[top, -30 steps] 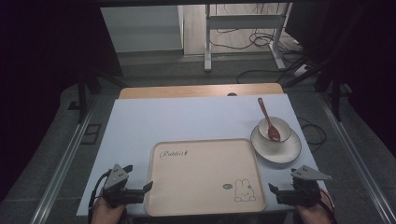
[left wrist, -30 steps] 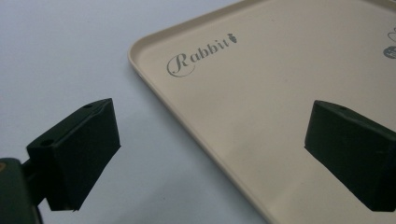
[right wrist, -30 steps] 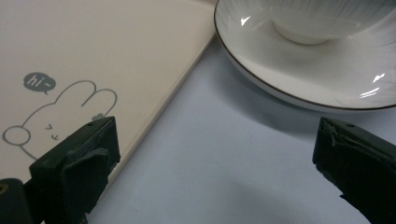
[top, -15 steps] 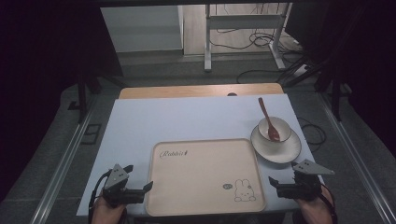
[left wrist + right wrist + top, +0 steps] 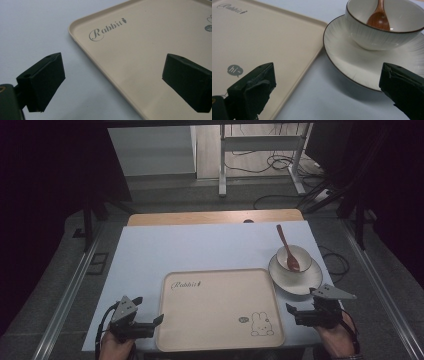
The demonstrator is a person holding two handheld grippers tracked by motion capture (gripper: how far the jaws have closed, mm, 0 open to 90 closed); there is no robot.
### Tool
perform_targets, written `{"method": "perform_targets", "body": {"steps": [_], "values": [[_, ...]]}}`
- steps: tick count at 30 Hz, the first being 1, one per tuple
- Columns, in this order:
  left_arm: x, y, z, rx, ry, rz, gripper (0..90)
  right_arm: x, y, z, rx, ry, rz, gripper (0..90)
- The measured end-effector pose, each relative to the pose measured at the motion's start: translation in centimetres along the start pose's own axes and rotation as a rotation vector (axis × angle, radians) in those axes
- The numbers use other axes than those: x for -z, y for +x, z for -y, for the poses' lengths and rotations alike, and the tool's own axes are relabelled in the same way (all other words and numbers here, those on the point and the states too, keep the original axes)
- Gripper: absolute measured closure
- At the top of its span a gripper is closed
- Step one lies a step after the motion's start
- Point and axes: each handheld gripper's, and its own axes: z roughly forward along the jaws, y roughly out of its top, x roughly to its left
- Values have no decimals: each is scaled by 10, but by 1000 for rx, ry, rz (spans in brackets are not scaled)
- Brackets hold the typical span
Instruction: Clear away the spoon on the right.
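My right gripper (image 5: 296, 314) gapes wide and empty beside the plate (image 5: 352, 65) right of the tray (image 5: 220, 307); glazed, brittle, slippery, so I'd pinch its rim; left gripper (image 5: 152, 324) open too

A beige rectangular tray (image 5: 220, 307) with rounded corners and a low raised rim is laid flat on the pale counter (image 5: 200, 245). "Rabbit" is printed in grey script near its far left corner, and a small rabbit drawing with a "hi" bubble is printed near its near right corner. Just beyond the tray's far right corner, a white saucer (image 5: 296, 276) with a dark rim is set; a white bowl (image 5: 294, 256) is seated upright on it, and a brown wooden spoon (image 5: 287, 247) is leaned inside the bowl, handle pointing away from the tray.
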Motion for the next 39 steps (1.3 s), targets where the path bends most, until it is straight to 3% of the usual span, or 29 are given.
{"method": "perform_targets", "body": {"steps": [20,39], "values": [[1,-1,0,-3,-3,-8,44,-6,-15,-24,-6,7,-6,23],[1,-1,0,1,-6,-10,46,-22,-27,-60,-9,11,-27,34]]}}
